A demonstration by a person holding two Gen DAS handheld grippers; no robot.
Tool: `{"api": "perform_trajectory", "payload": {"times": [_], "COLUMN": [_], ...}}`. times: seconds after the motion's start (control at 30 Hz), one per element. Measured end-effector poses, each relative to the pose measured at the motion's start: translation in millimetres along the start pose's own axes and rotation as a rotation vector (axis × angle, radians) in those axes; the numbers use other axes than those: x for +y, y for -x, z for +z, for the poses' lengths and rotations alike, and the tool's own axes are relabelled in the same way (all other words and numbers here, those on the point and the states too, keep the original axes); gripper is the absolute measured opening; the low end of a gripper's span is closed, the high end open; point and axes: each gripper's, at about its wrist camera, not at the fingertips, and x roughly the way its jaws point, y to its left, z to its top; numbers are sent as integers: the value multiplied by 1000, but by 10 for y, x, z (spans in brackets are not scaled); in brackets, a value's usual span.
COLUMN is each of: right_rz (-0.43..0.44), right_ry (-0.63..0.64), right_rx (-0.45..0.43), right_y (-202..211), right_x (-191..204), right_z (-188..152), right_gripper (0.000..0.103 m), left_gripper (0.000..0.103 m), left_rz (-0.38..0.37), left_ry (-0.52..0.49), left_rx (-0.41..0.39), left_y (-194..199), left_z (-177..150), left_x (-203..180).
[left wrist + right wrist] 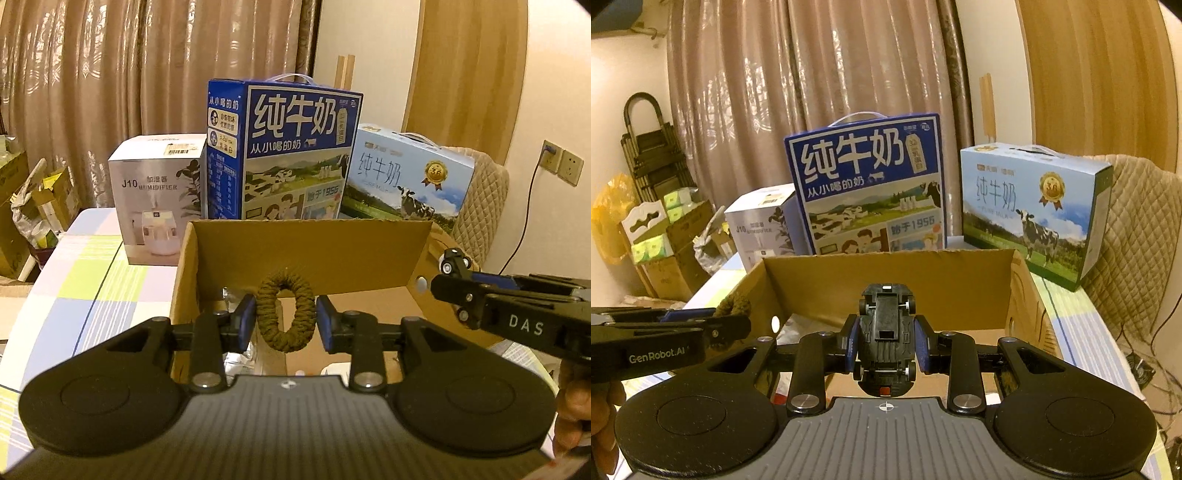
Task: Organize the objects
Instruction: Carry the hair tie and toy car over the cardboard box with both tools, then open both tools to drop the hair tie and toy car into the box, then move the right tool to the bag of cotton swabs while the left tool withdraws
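Left wrist view: the left gripper (285,320), jaws slightly parted, brackets an olive-brown braided fabric ring (286,314) over the open cardboard box (314,251); pad contact is unclear. Right gripper (886,349) jaws clamp a black toy car (886,339), underside up.

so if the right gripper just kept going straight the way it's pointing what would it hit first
Probably the far wall of the cardboard box. The right gripper, clamping the toy car, points slightly downward over the open box, so it may meet the box's inside floor first; depth is unclear.
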Motion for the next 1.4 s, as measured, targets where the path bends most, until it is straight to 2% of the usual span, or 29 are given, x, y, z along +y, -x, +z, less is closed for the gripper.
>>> {"api": "perform_trajectory", "payload": {"times": [0.13,0.3,0.4,0.43,0.5,0.53,0.63,0.73,1.13,1.27,1.4], "right_rz": [1,10,51,55,45,53,49,32,-32,-50,-57], "right_ry": [-16,-24,-37,-49,-85,-104,-127,-131,-49,-59,-68], "right_rx": [6,-3,-29,-36,-57,-72,-90,-108,-179,-161,-106], "right_y": [-27,-36,-55,-60,-49,-32,19,67,432,581,726], "right_x": [-13,-24,-41,-52,-93,-123,-177,-199,-210,-257,-283], "right_z": [-13,-16,-35,-39,-50,-49,-16,-1,-103,-265,-479], "right_gripper": [28,28,30,36,83,84,84,84,84,84,84], "left_gripper": [56,56,56,56,56,56,63,66,72,73,73], "left_rz": [-2,9,15,15,18,20,24,27,34,32,30], "left_ry": [-3,6,13,15,18,18,22,24,-3,-25,-38], "left_rx": [-3,0,0,1,1,1,-2,-2,6,7,-3], "left_y": [1,-4,4,7,8,11,20,26,129,180,265], "left_z": [1,-1,-3,-4,-5,-7,-11,-14,-128,-189,-253], "left_x": [-6,18,40,45,52,55,60,61,-5,-80,-156]}}
